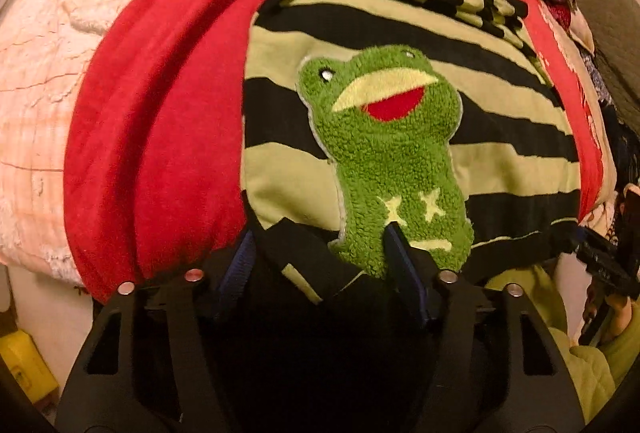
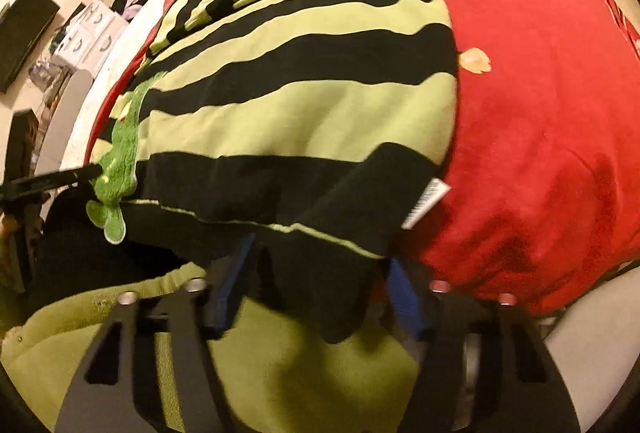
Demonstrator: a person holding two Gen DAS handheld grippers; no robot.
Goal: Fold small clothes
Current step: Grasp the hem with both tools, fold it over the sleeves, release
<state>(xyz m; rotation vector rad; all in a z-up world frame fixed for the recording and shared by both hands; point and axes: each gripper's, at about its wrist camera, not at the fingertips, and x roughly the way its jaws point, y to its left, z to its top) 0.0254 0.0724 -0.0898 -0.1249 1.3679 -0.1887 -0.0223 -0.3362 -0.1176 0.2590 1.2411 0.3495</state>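
Green-and-black striped shirt [image 1: 500, 169] on red blanket [image 1: 160, 153]

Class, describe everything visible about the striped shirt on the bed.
The striped shirt is soft knit in black and pale-green bands, with a fuzzy green frog patch and a white side label. It lies spread on a red bedcover, one sleeve folded across the top. Both grippers' fingers straddle its near hem.

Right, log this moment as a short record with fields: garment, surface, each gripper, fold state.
garment: striped top, green and black, frog patch on front
surface: red blanket on a bed
left gripper: at the hem by the frog patch, fingers astride the fabric; grip unclear
right gripper: at the hem near the white tag, fabric between its fingers; grip unclear
fold state: sleeves folded across the top; body not yet folded
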